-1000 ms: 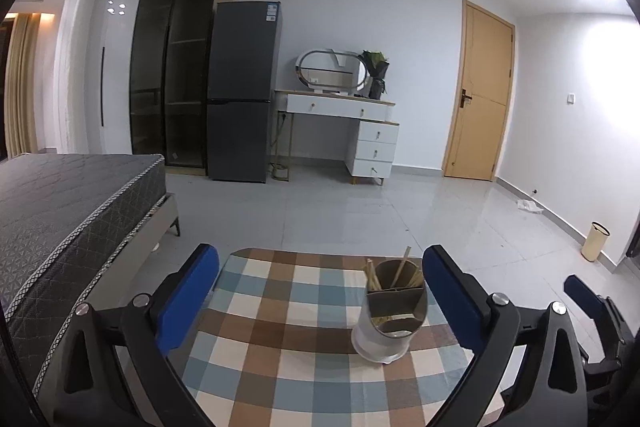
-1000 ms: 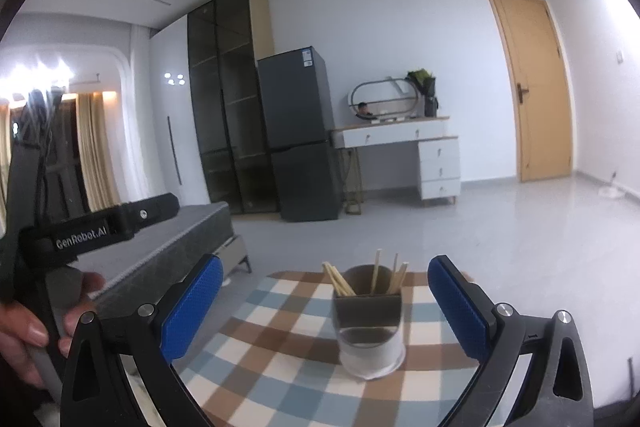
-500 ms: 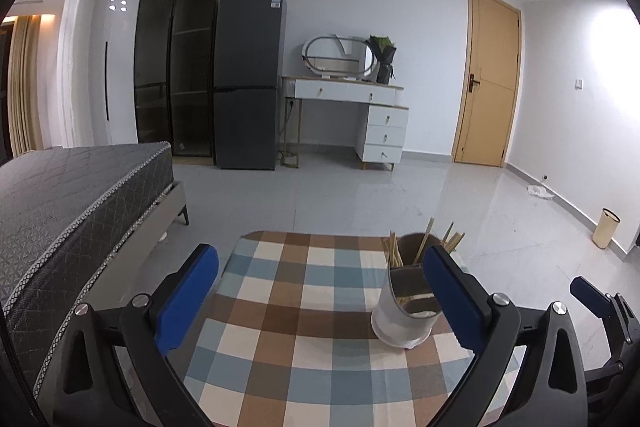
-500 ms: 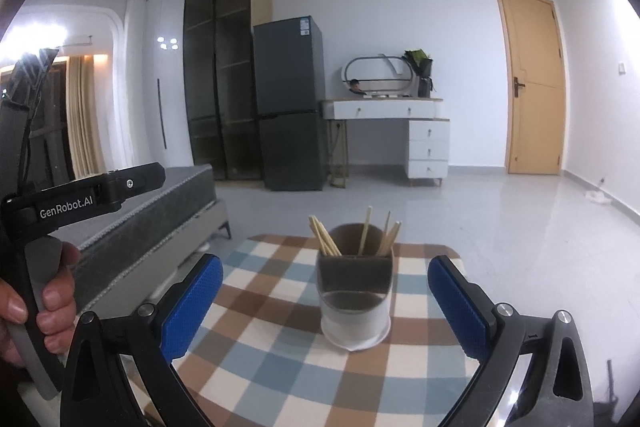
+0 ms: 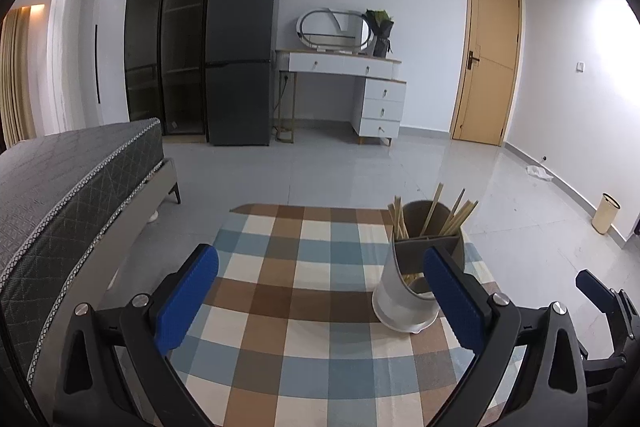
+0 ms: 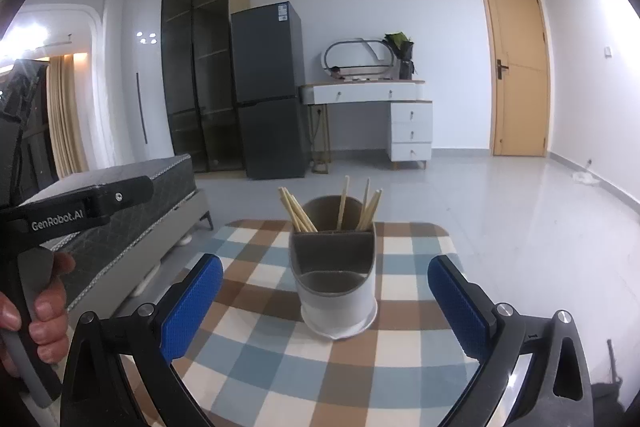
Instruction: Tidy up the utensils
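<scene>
We find both grippers empty, jaws spread wide, over the checked desk (image 6: 280, 379). The utensil holder (image 6: 334, 279) stands upright toward the desk's far end, chopsticks (image 6: 298, 215) leaning in its rear compartments; no loose utensils show on the cloth.

We judge the sorting either finished or paused between picks. If more is wanted, the right gripper (image 6: 325, 307), squarely facing the holder, is better placed to reach.

The left gripper (image 5: 320, 303) has the holder partly hidden behind its right pad. The right view alone shows a hand (image 6: 38, 311) gripping the other handle; the left view alone shows a bin (image 5: 606, 213) by the wall
</scene>
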`<state>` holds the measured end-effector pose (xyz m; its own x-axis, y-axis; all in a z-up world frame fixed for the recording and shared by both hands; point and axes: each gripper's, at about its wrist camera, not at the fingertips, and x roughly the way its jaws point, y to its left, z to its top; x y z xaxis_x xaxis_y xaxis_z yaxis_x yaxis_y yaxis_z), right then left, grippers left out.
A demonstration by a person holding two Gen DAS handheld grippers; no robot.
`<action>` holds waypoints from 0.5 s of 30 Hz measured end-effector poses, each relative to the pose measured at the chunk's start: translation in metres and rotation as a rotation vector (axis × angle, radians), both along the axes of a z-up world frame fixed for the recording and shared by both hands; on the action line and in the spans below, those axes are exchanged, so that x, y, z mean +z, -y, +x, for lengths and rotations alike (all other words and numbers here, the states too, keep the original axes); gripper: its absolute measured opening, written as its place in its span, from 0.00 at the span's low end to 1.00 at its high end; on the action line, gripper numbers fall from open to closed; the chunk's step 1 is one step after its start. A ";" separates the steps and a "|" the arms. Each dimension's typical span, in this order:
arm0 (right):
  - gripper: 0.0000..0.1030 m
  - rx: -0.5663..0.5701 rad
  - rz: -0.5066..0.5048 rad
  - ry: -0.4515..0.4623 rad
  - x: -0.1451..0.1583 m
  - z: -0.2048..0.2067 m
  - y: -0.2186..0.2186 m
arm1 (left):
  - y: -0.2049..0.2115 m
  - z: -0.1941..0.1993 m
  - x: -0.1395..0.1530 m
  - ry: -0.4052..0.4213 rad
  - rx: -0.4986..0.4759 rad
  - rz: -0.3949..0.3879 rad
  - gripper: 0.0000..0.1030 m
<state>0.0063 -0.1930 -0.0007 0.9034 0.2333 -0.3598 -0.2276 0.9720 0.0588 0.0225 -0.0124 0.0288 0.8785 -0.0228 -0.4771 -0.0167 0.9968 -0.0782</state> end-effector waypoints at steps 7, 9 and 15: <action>1.00 0.004 0.009 -0.028 -0.012 0.011 0.000 | -0.003 0.008 -0.012 -0.028 0.003 -0.006 0.97; 1.00 0.013 0.015 -0.033 -0.016 0.014 0.000 | -0.004 0.010 -0.016 -0.037 0.005 -0.004 0.97; 1.00 0.008 0.038 -0.061 -0.023 0.025 0.002 | 0.003 0.016 -0.026 -0.047 -0.006 0.036 0.97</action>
<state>0.0309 -0.1950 -0.0238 0.8782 0.2553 -0.4045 -0.2306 0.9669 0.1096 0.0385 -0.0151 0.0028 0.8551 -0.0097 -0.5183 -0.0138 0.9990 -0.0414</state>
